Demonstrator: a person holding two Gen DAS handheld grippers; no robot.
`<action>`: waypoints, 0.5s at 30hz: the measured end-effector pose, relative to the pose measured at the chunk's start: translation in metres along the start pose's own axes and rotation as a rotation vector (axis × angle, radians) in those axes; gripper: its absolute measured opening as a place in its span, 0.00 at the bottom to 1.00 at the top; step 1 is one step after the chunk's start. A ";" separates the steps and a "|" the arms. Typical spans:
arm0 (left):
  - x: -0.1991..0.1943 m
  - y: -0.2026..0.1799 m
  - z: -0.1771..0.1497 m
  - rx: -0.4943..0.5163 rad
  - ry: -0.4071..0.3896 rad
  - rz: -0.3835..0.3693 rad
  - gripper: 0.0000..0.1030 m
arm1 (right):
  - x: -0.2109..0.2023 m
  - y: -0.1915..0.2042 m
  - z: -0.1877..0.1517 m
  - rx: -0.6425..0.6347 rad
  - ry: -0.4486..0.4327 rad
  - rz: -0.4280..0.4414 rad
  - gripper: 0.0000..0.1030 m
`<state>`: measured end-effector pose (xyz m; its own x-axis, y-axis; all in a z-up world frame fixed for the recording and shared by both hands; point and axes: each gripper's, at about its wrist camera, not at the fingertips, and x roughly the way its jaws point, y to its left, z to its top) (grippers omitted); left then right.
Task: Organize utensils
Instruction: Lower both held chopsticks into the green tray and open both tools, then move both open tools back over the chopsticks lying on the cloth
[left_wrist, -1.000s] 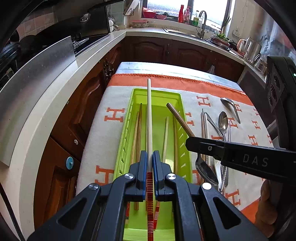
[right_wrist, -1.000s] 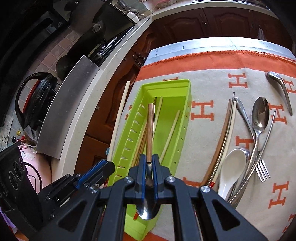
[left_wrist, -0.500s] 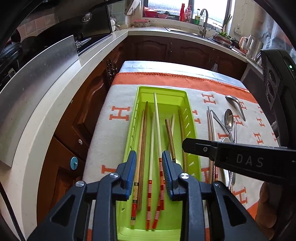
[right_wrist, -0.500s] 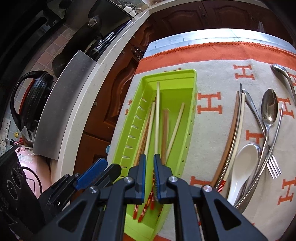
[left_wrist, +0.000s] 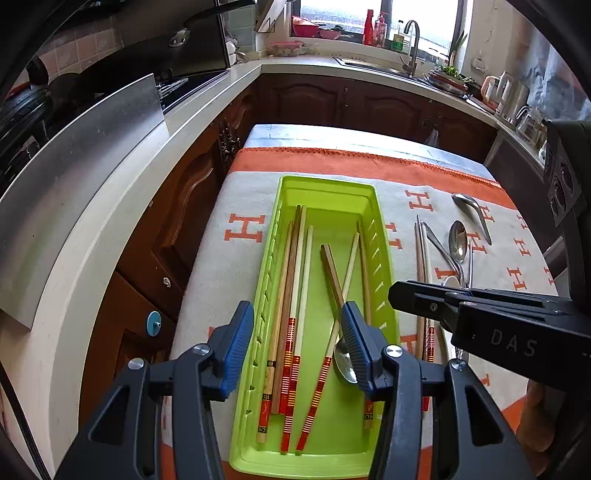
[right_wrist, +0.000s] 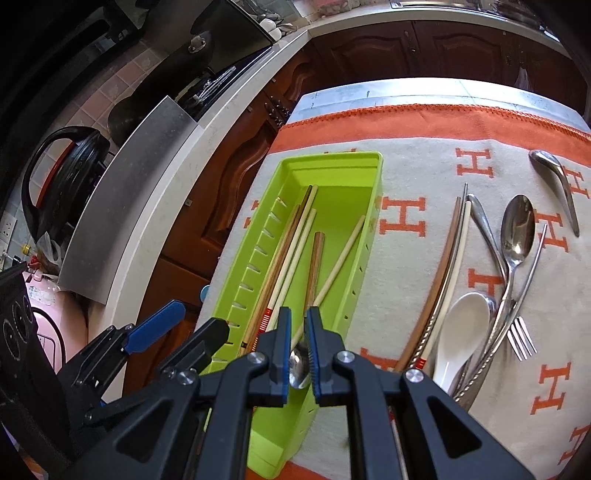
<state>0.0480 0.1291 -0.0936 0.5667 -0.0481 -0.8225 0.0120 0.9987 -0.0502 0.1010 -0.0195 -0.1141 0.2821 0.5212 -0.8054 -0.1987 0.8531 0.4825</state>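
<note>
The green tray (left_wrist: 384, 236) sits on the orange-and-grey cloth (left_wrist: 236, 206), holding several chopsticks (left_wrist: 295, 280) laid lengthwise and a wooden-handled spoon (left_wrist: 341, 356) slanting across them. My left gripper (left_wrist: 297, 347) hangs over the tray's near end, fingers wide apart and empty. My right gripper (right_wrist: 296, 334) is just above the spoon's metal bowl (right_wrist: 299, 363), its fingers slightly parted on either side and not pinching it. Right of the tray, on the cloth, lie loose chopsticks (right_wrist: 448, 266), metal spoons (right_wrist: 517, 232), a white spoon (right_wrist: 460, 325) and a fork (right_wrist: 521, 338).
</note>
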 end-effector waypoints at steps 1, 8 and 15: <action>-0.001 0.000 0.000 0.000 -0.001 0.000 0.46 | -0.002 -0.001 -0.001 -0.003 -0.003 -0.002 0.10; -0.004 -0.004 -0.001 0.005 -0.004 0.008 0.55 | -0.010 -0.008 -0.006 -0.005 -0.018 -0.010 0.10; -0.010 -0.013 -0.002 0.021 -0.006 0.013 0.57 | -0.017 -0.013 -0.013 -0.013 -0.025 -0.011 0.10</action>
<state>0.0405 0.1162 -0.0856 0.5719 -0.0346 -0.8196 0.0217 0.9994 -0.0271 0.0869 -0.0396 -0.1113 0.3073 0.5121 -0.8021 -0.2080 0.8586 0.4685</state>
